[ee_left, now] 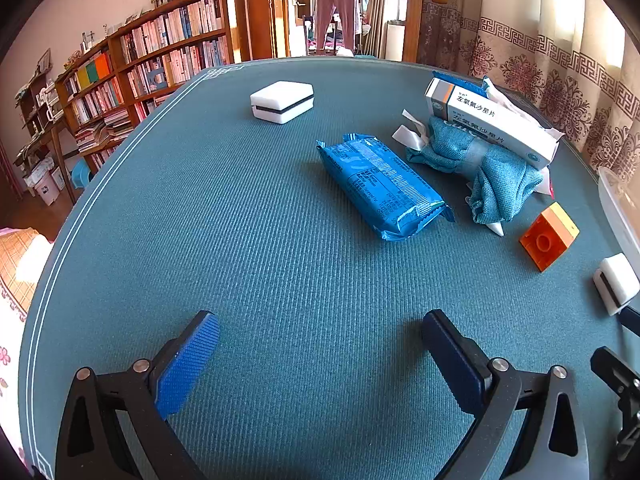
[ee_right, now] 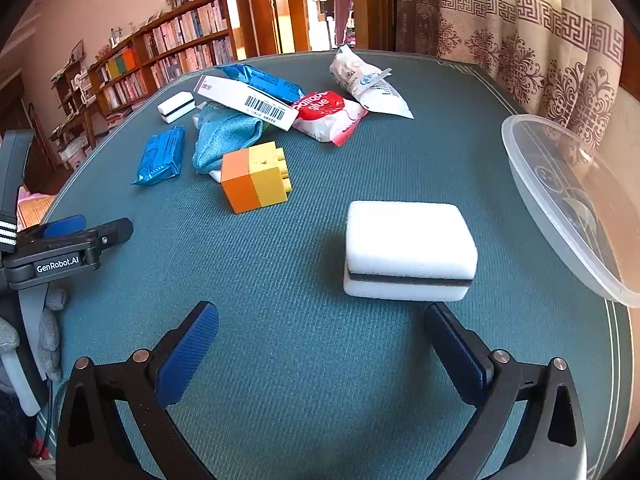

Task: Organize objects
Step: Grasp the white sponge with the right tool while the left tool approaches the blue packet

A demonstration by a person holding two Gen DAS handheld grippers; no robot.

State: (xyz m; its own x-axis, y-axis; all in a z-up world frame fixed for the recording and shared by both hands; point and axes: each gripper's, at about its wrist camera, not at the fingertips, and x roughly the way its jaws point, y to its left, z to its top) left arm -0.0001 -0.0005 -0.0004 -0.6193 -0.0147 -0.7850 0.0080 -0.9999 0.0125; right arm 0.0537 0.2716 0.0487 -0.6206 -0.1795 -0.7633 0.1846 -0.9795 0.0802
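Objects for sorting lie on a green table (ee_right: 320, 360): a clear plastic lid (ee_right: 568, 204) at 3 o'clock, a white sponge (ee_right: 408, 248) centre, an orange-yellow brick (ee_right: 256, 178) at 11. A red-white packet (ee_right: 328, 114) at 12 reads "glue". Both the left gripper (ee_left: 320, 340), marked "GenRobot.AI", and the right gripper (ee_right: 320, 332) gape wide, empty.
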